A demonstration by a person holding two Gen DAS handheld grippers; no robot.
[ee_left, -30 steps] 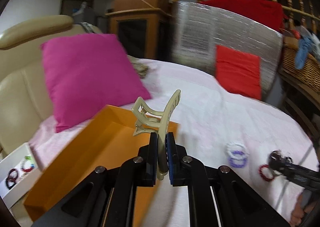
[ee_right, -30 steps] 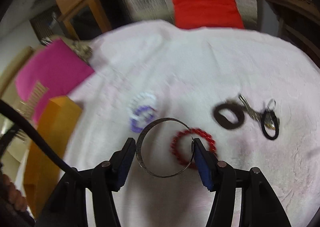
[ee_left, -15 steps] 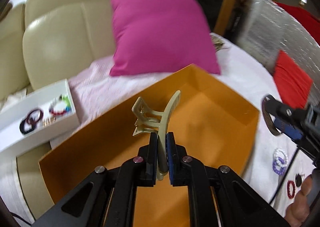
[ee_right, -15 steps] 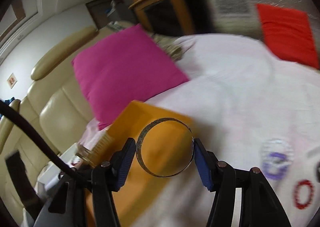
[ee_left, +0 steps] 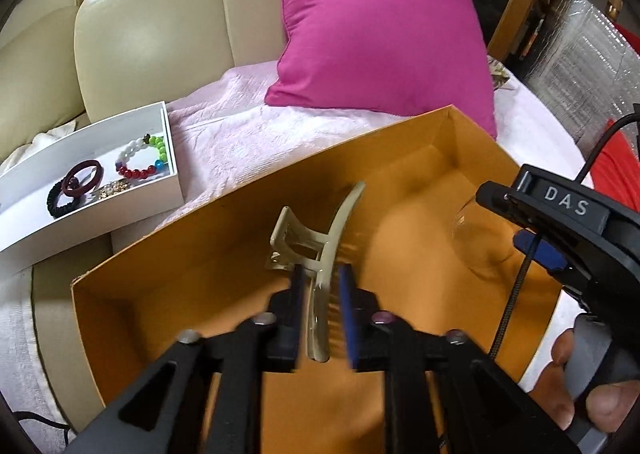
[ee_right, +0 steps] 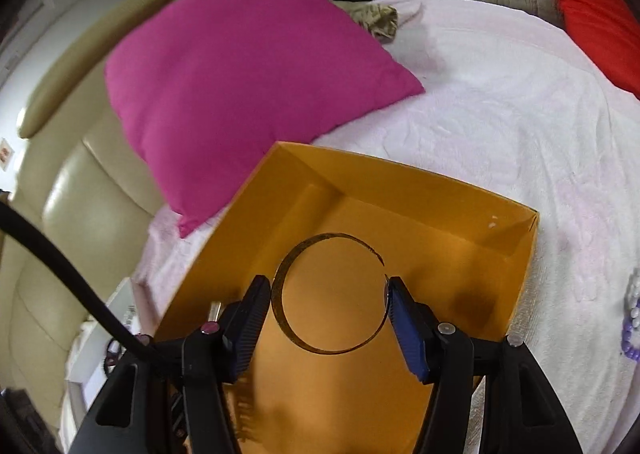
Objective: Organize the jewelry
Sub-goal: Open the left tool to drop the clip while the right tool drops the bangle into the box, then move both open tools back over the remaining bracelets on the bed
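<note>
Left to right: your left gripper [ee_left: 320, 310], its jaws parted with a gap on each side of the beige hair clip [ee_left: 320, 250], has the clip over the open orange box [ee_left: 436, 142]; let it fall low and flat. Your right gripper [ee_right: 328, 308] spans the thin bangle [ee_right: 332, 296] across its width above the same box; open slowly. A white tray [ee_left: 170, 142] of bracelets, a pink pillow [ee_left: 380, 26] and a pale bedspread [ee_right: 500, 94] surround it.

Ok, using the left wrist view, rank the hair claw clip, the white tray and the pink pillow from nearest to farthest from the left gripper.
1. Hair claw clip: between the fingers of the left gripper, over the orange box.
2. White tray: far left, on the bed.
3. Pink pillow: beyond the box, against the headboard.
</note>
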